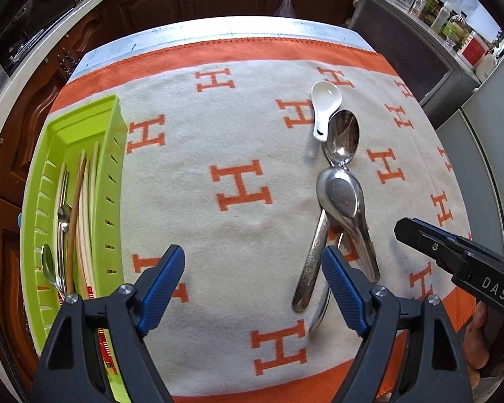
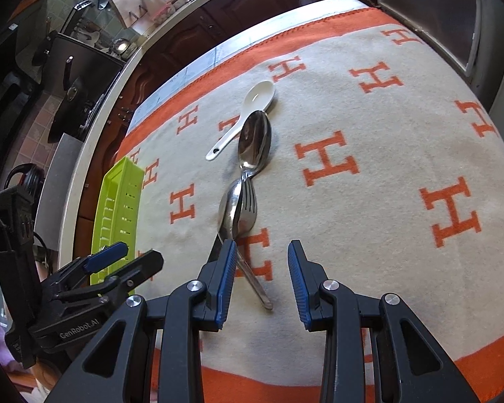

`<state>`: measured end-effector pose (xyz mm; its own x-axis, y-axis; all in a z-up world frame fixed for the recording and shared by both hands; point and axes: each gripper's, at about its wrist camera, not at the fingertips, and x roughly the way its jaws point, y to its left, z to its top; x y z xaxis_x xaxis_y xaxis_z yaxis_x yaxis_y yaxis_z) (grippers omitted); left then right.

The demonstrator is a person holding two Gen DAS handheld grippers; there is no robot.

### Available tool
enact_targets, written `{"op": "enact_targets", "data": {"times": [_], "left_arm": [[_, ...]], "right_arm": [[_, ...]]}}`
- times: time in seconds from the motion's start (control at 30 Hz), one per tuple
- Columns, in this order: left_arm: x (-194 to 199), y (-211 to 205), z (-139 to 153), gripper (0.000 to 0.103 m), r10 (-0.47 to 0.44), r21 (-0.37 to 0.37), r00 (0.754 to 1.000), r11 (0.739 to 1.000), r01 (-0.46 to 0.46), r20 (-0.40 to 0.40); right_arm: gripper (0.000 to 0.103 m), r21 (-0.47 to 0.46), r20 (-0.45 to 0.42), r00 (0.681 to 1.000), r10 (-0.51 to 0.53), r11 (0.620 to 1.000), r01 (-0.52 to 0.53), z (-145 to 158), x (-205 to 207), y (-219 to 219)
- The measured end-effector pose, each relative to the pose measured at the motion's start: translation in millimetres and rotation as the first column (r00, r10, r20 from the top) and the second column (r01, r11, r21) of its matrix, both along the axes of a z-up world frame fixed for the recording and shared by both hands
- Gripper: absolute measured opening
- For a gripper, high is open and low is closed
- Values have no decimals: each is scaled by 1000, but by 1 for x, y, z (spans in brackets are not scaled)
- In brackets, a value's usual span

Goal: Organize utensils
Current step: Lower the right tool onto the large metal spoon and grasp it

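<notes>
On the left, the green tray (image 1: 84, 127) already holds chopsticks and cutlery. The left gripper (image 1: 252, 268) hovers with jaws spread, empty. Centre: steel spoons (image 1: 342, 198), a fork (image 2: 247, 201) and a white ceramic spoon (image 1: 324, 107) overlap on the blanket (image 1: 218, 127) — next, untangle one. The right gripper (image 2: 262, 275), half open, holds nothing.

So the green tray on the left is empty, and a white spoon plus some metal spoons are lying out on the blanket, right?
Not quite. The green tray is not empty: the left wrist view shows chopsticks and metal cutlery lying inside it. The rest holds: the white spoon and the metal spoons lie out on the blanket.
</notes>
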<state>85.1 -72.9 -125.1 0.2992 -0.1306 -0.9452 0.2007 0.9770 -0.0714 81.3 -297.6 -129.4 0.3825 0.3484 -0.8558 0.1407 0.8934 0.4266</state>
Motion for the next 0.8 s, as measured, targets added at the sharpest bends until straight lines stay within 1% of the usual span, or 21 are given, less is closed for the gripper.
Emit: {"op": "enact_targets", "data": {"times": [0.13,0.37,0.47,0.53,0.7,0.8], "left_arm": [[0,4,-4,82,12,0,1000,1000,-12,-16],[3,12,-14,82,39,-8,998,999,-39,-56],[3,15,-15,82,45,-8,997,999,-45,-59],[3,19,-15,82,52,-9,997,999,-52,-57],[4,26,-17,82,68,-19,996,997,-70,-65],[4,29,-18,82,71,-26,995,997,-73,-71]], "right_arm": [[32,14,3,999,39,999,-39,-6,7,9],[32,15,10,994,111,994,-111,-18,15,27],[32,6,12,991,131,991,-131,-22,20,36],[28,0,18,990,141,990,-141,-21,22,40],[25,-3,44,983,178,984,-179,-15,25,54],[23,-4,44,981,187,982,-187,-15,29,59]]}}
